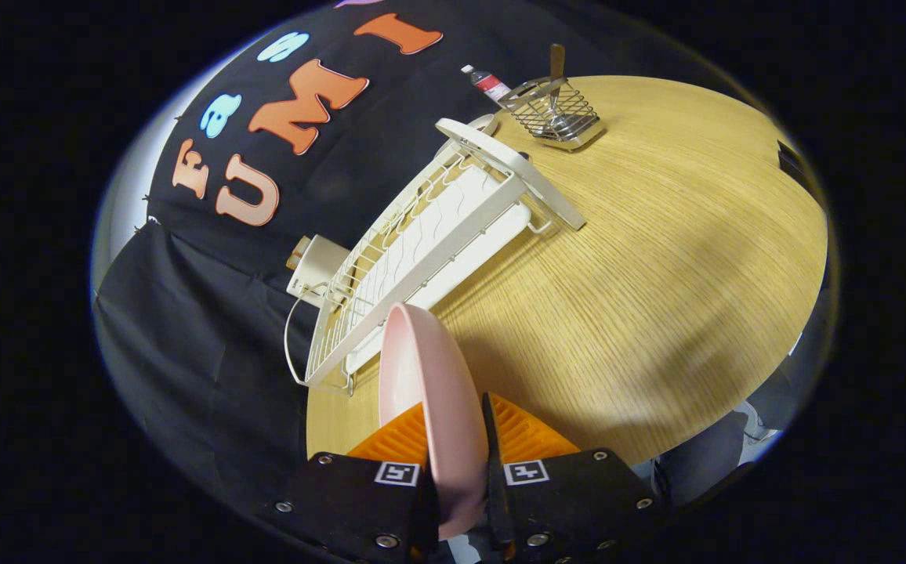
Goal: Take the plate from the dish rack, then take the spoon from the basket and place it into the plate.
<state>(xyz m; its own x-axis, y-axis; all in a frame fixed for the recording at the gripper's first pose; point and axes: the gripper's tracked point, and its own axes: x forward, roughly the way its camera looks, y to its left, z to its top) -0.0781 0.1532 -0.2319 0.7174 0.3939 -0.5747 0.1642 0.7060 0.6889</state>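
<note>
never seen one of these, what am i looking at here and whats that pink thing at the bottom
This is a handheld gripper that a person carries; the camera rides on it and looks forward along its two fingers, hence the round, bent view. The pink thing is a plate, seen edge-on, pinched between the jaws, which are shut on it. Beyond it a white dish rack lies on the wooden table. Farther off stands a wire basket with a spoon upright in it, and a small bottle beside it.
</note>
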